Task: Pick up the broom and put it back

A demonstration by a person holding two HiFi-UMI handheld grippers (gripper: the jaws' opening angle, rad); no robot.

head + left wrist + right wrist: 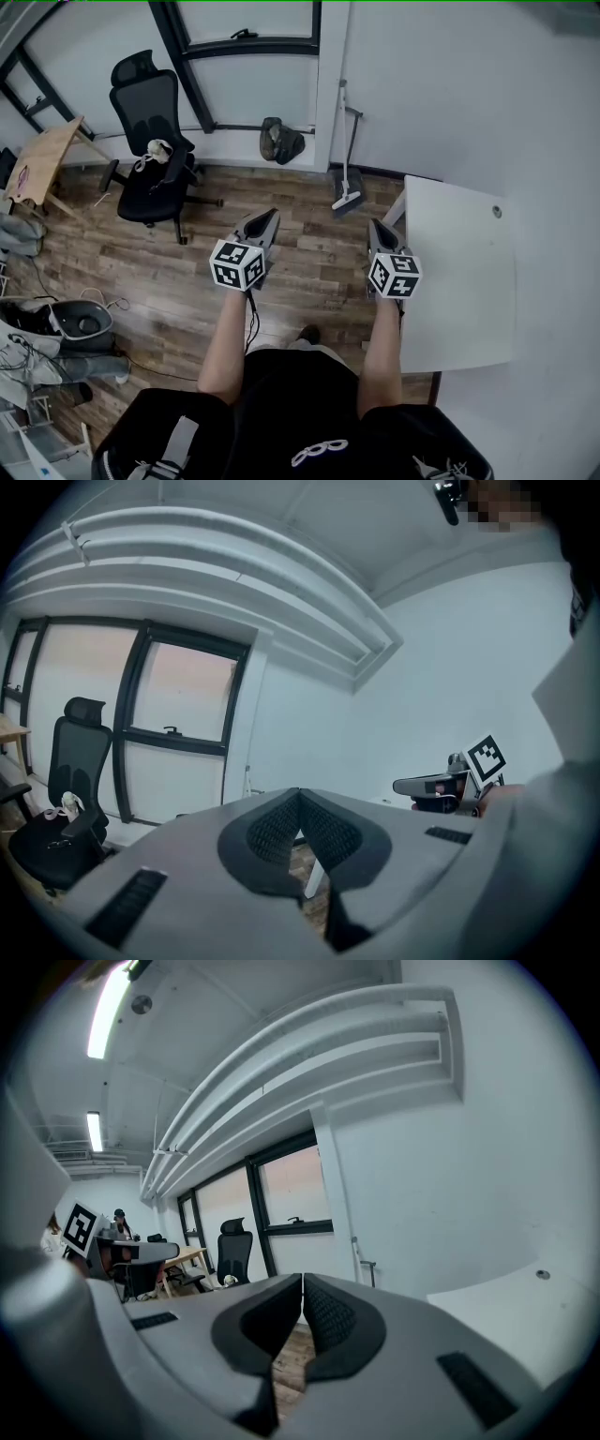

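Note:
The broom (348, 159) leans upright against the white wall, its head (345, 200) resting on the wooden floor just left of the white table. Both grippers are held out level in front of the person and point toward that wall. My left gripper (268, 217) is shut with nothing between its pads; its tips meet in the left gripper view (299, 795). My right gripper (374, 226) is also shut and empty (302, 1281). The broom's thin handle (360, 1260) shows just right of the right gripper's tips, still some way off.
A white table (459, 272) stands against the wall at the right, close to the right gripper. A black office chair (150, 141) is at the left by the window, a dark bag (279, 141) lies at the wall's foot, and a wooden desk (42, 159) with floor clutter (56, 328) fills the far left.

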